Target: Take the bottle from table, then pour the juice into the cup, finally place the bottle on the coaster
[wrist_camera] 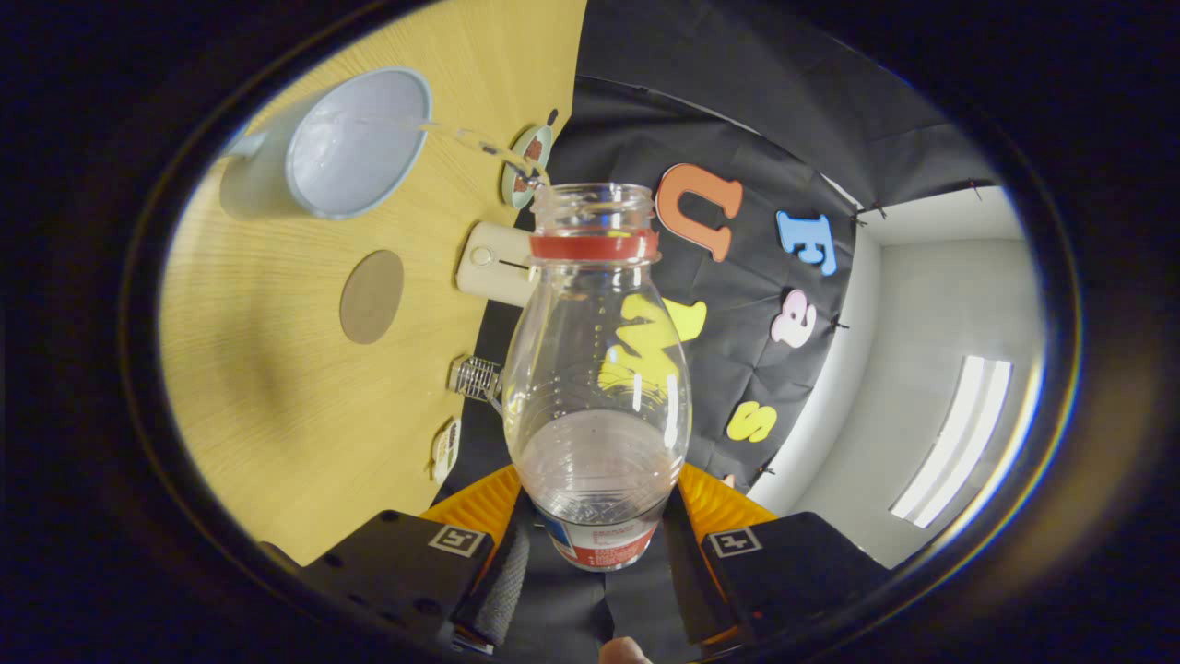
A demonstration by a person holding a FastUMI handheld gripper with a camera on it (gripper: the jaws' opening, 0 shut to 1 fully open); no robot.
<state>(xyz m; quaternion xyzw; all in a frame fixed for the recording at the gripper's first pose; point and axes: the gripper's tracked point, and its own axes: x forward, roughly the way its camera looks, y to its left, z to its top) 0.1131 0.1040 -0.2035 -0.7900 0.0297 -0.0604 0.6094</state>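
The gripper (595, 544) clamps both fingers (502, 572) on the lower body of a clear plastic bottle (597, 387) with a red neck ring, held tipped so its open mouth points toward the wooden table (277, 397). A thin stream of clear liquid (470, 138) arcs from the mouth into a pale blue cup (355, 143). Between cup and fingers, a round brown coaster (371, 296) lies bare on the light wood grain. Along the table's far edge sit a cream-coloured box (493, 263), a small wire object (475, 376) and a round disc (525, 166). Beyond hangs the black cloth wall (737, 120), then a white ceiling with a long strip light (954, 443).
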